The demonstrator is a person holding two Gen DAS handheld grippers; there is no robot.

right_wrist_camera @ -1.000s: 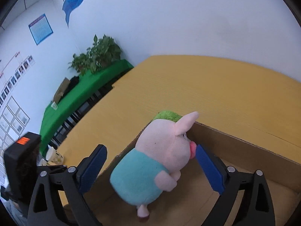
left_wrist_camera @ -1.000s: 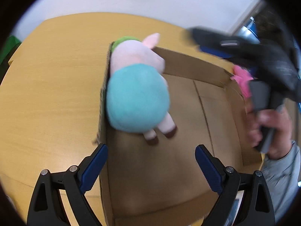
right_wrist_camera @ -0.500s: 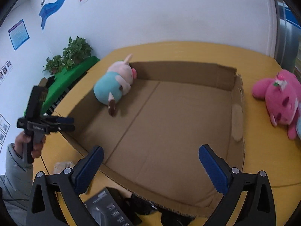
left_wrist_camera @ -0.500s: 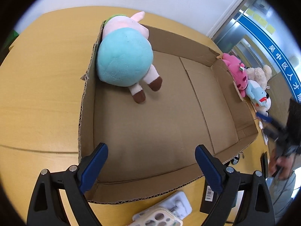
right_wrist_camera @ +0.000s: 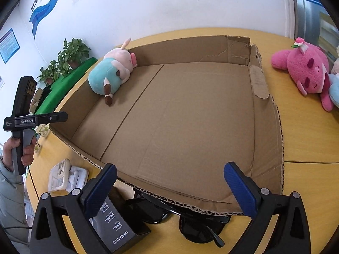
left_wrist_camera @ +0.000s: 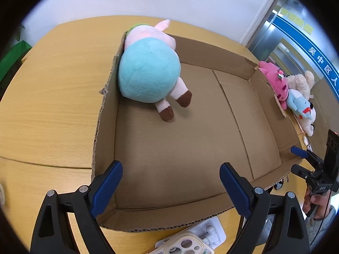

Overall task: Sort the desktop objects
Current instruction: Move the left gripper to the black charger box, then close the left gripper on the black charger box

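Observation:
A pig plush in a teal shirt (left_wrist_camera: 149,72) lies in the far left corner of a shallow cardboard box (left_wrist_camera: 250,74); it also shows in the right wrist view (right_wrist_camera: 110,75), in the box (right_wrist_camera: 266,139). My left gripper (left_wrist_camera: 170,187) is open and empty above the box's near edge. My right gripper (right_wrist_camera: 169,188) is open and empty over the box's near wall, above black sunglasses (right_wrist_camera: 188,222) and a dark UGREEN box (right_wrist_camera: 115,228). A pink plush (right_wrist_camera: 305,72) lies right of the box, also seen in the left wrist view (left_wrist_camera: 275,80).
A beige plush (left_wrist_camera: 303,82), a blue plush (left_wrist_camera: 299,103) and a white plush (left_wrist_camera: 309,122) lie beyond the pink one. A phone case (right_wrist_camera: 58,174) and a white earbud tray (right_wrist_camera: 77,176) lie on the yellow table (left_wrist_camera: 53,89) by the box's near corner.
Both grippers have pulled back and away from the pig plush, which stays in the box corner. The right gripper now looks over the whole box from its near edge.

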